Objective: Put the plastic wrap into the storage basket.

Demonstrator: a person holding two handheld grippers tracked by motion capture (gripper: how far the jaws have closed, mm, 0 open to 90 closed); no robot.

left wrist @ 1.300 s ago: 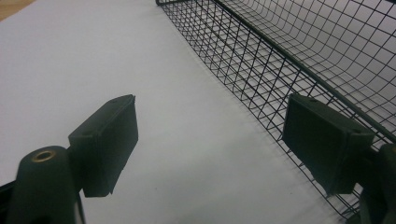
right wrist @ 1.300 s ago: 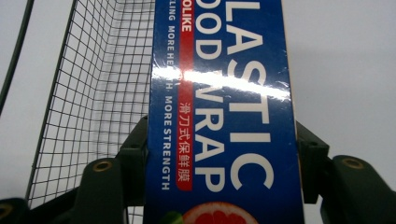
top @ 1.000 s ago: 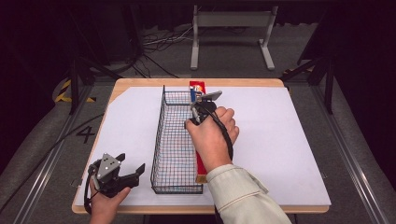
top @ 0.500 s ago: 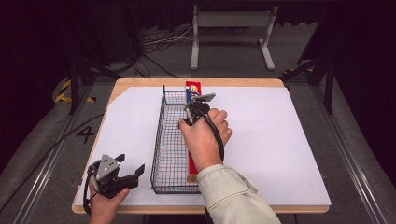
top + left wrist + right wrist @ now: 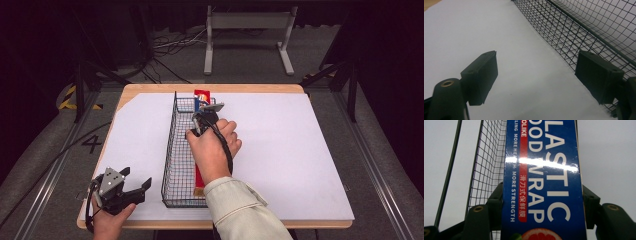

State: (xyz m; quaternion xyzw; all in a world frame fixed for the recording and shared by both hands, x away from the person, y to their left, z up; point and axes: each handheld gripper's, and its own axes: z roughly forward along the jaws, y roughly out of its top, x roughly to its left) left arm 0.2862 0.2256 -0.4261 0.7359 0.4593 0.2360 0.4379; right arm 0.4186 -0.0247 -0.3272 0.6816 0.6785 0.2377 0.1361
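Box: long, narrow blue and red cardboard box of plastic food wrap [image 5: 541, 180], glossy, with white capitals reading "PLASTIC FOOD WRAP", a red strip of smaller lettering with Chinese characters, and a pink citrus slice at the bottom edge of the right gripper view.
Box position: at centre of the high view [image 5: 201, 100], lengthwise along the right wall of the basket, its red far end poking past the basket's far rim; whether it touches the floor of the basket cannot be told.
Right gripper [image 5: 205, 116]: black jaws clamped on the two long sides of the box, held by the person's right hand [image 5: 212, 147] in a pale sleeve.
Basket: long black wire-mesh basket [image 5: 172, 150], running from lower centre to upper centre of the high view.
Left gripper [image 5: 132, 186]: lower left of the high view, jaws spread wide apart with nothing between them, just beside the basket's near left wall [image 5: 564, 37].
Table: wooden table with white sheet [image 5: 300, 150].
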